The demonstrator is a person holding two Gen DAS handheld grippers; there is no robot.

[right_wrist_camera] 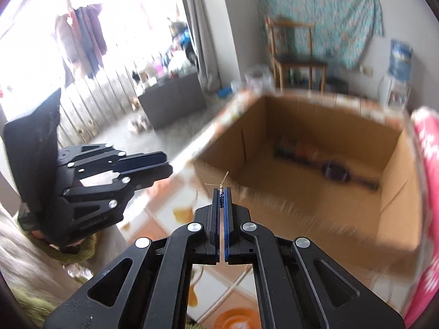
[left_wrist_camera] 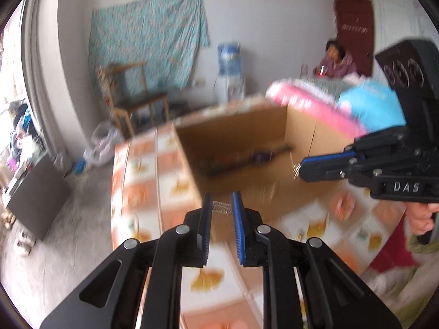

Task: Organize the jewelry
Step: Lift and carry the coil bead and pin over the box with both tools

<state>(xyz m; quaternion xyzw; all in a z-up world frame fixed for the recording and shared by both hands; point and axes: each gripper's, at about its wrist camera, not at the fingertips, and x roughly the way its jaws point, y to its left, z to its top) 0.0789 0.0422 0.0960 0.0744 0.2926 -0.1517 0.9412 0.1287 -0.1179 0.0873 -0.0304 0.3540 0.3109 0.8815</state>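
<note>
The left tool (left_wrist_camera: 222, 205) pinches a small clear ridged piece (left_wrist_camera: 221, 207) crosswise between its fingertips, the pads narrowly apart on it; what the piece is cannot be told. The right tool (right_wrist_camera: 221, 192) is pressed together on a thin dangling jewel (right_wrist_camera: 221, 201) with dark beads, whose gold wire (right_wrist_camera: 222, 181) sticks out past the tips. In the left view the right tool (left_wrist_camera: 300, 170) enters from the right, a glint of the jewel (left_wrist_camera: 296, 168) at its tip and a hand (left_wrist_camera: 419, 219) under its grip; in the right view the left tool (right_wrist_camera: 167, 164) enters from the left. The two tools are well apart.

Both tools hang above a table (left_wrist_camera: 142, 181) under an orange-and-white patterned cloth, just before the near wall of an open cardboard box (right_wrist_camera: 315, 213). Nothing stands between the tools and the box mouth. On the box floor lies a long, blurred row of coloured items (right_wrist_camera: 323, 164), too smeared to tell apart. A pink pack (left_wrist_camera: 310, 104) and a blue pack (left_wrist_camera: 370, 104) lie against the box's far right rim.

Behind: a wooden chair (left_wrist_camera: 131, 96), a patterned sheet (left_wrist_camera: 148, 44) on the wall, a water dispenser (left_wrist_camera: 229, 68), a grey cabinet (right_wrist_camera: 172, 98), and a seated person (left_wrist_camera: 337, 60) at the far side of the room.
</note>
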